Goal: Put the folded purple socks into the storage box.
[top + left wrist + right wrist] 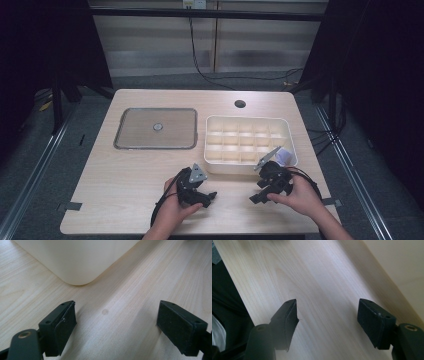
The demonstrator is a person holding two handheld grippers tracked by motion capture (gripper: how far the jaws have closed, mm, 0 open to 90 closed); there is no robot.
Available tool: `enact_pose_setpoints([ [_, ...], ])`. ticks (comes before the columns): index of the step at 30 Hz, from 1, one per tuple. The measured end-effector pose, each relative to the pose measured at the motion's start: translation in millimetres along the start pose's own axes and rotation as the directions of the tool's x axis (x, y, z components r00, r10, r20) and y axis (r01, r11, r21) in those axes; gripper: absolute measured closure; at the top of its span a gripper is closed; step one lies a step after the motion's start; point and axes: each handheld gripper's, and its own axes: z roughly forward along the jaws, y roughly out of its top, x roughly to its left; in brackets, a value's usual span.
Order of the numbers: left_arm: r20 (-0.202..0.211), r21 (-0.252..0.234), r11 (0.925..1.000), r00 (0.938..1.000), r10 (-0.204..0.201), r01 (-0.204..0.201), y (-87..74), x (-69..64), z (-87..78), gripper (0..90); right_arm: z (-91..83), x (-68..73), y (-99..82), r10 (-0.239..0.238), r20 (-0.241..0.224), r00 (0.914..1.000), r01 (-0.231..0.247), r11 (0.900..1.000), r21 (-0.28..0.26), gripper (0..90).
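Observation:
A cream tray (247,120) split into several small compartments stands on the wooden table, right of centre. Just in front of its near left corner, my left gripper (210,199) lies low over the wood, pointing right. In the left gripper view the left gripper (116,322) is open with bare wood between its jaws, and the tray's rounded corner (75,260) is just ahead. My right gripper (256,192) sits before the tray's near right corner, pointing left. The right gripper view shows the right gripper (328,320) open over bare table, with the tray's wall (402,270) at upper right.
A grey square pad (135,135) with a small round thing (158,127) at its centre lies left of the tray. A round hole (240,104) is in the table's far side. A small pale object (285,156) rests by the tray's near right corner.

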Motion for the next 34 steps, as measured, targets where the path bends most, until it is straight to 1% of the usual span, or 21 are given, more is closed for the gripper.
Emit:
enact_pose_setpoints([
  [8, 0.001, 0.0, 1.0, 1.0, 0.0, 0.0, 0.0, 0.0, 0.0, 15.3, 17.1, 6.0, -4.5, -0.058, -0.017, 0.9982, 0.057, 0.9971, -0.051, 30.0],
  [9, 0.001, 0.0, 1.0, 1.0, 0.0, 0.0, 0.0, 0.0, 0.0, 15.3, 18.7, 6.6, -5.1, -0.07, -0.013, 0.9975, 0.069, 0.996, -0.056, 30.0],
  [11, 0.001, 0.0, 1.0, 1.0, 0.0, 0.0, 0.0, 0.0, 0.0, 15.3, 21.5, 7.1, -6.5, -0.1, -0.006, 0.9949, 0.1, 0.9912, -0.087, 29.2],
  [13, 0.001, 0.0, 1.0, 1.0, 0.0, 0.0, 0.0, 0.0, 0.1, 15.3, 24.6, 7.7, -8.5, -0.105, -0.014, 0.9943, 0.103, 0.9906, -0.089, 28.3],
  [17, 0.001, 0.0, 1.0, 1.0, 0.0, 0.0, 0.0, 0.0, 0.0, 15.3, 26.9, 8.6, -13.1, -0.134, -0.003, 0.991, 0.132, 0.9825, -0.131, 26.7],
  [18, 0.001, 0.0, 1.0, 1.0, -0.001, 0.001, 0.0, 0.0, 0.1, 15.3, 27.6, 8.8, -14.6, -0.142, 0.001, 0.9899, 0.14, 0.9792, -0.146, 26.2],
  [19, 0.001, 0.0, 1.0, 1.0, -0.001, 0.001, 0.0, 0.0, 0.1, 15.3, 28.7, 8.7, -16.5, -0.168, 0.015, 0.9857, 0.168, 0.9723, -0.163, 26.0],
  [21, 0.001, 0.0, 1.0, 1.0, -0.001, 0.001, 0.0, 0.0, 0.1, 15.3, 31.2, 11.0, -21.5, -0.192, 0.035, 0.9809, 0.195, 0.9602, -0.2, 24.3],
  [23, 0.001, 0.0, 1.0, 1.0, -0.001, 0.001, 0.0, 0.0, 0.1, 15.3, 33.4, 12.3, -26.9, -0.228, 0.065, 0.9715, 0.237, 0.9427, -0.235, 23.8],
  [25, 0.001, 0.0, 1.0, 1.0, -0.001, 0.001, 0.0, -0.1, 0.1, 15.3, 34.9, 13.1, -31.8, -0.252, 0.083, 0.9641, 0.265, 0.9282, -0.261, 23.2],
  [26, 0.001, -0.001, 1.0, 1.0, -0.001, 0.001, 0.0, -0.1, 0.1, 15.3, 35.5, 13.8, -34.0, -0.257, 0.091, 0.9622, 0.272, 0.9236, -0.27, 23.1],
  [27, 0.001, 0.0, 1.0, 1.0, -0.001, 0.001, 0.0, -0.1, 0.1, 15.3, 35.6, 14.4, -35.7, -0.255, 0.1, 0.9617, 0.273, 0.9222, -0.274, 23.1],
  [28, 0.001, 0.0, 1.0, 1.0, -0.001, 0.001, 0.0, -0.1, 0.1, 15.3, 35.8, 14.0, -36.5, -0.259, 0.101, 0.9606, 0.277, 0.9185, -0.282, 23.1],
  [29, 0.001, 0.0, 1.0, 1.0, -0.001, 0.001, 0.0, -0.1, 0.1, 15.3, 35.7, 14.1, -37.1, -0.254, 0.102, 0.9617, 0.273, 0.9194, -0.283, 23.1],
  [30, 0.001, -0.001, 1.0, 1.0, -0.002, 0.002, 0.0, -0.1, 0.1, 15.3, 36.0, 13.7, -37.5, -0.258, 0.099, 0.961, 0.276, 0.9163, -0.29, 23.0],
  [34, 0.001, 0.0, 1.0, 1.0, -0.001, 0.001, 0.0, -0.1, 0.1, 15.3, 36.7, 13.6, -40.5, -0.257, 0.098, 0.9615, 0.275, 0.9107, -0.308, 22.9],
])
